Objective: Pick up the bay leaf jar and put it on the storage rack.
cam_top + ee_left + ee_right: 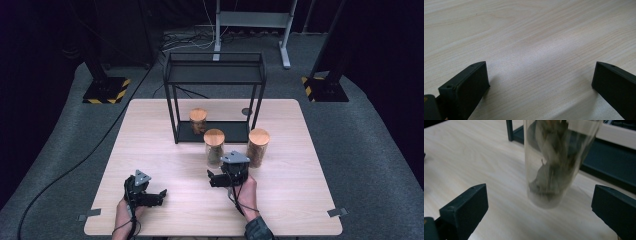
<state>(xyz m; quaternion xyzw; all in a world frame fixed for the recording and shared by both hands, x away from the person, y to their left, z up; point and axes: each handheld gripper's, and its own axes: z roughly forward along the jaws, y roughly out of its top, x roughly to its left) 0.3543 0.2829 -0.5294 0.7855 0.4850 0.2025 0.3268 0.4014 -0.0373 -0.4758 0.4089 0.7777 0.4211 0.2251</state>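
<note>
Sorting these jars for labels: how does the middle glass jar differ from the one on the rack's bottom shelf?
The middle clear glass jar with wooden lid stands on the table, taller, before the open right gripper. The shorter wood-lidded jar sits on the black metal rack. Both stand upright and are lidded.

Overhead light falls evenly on the pale desk (300, 200) while the surrounding room sinks into near-black. In the right gripper view the glass jar (554, 165) is smeared by motion blur; soft shadows pool beneath the fingers (471, 85), themselves slightly soft.

Black tongs (214, 178) with 2 blocky jaws, grey 3-cornered plates, trailing cables, dark sleeve (258, 229)
</note>
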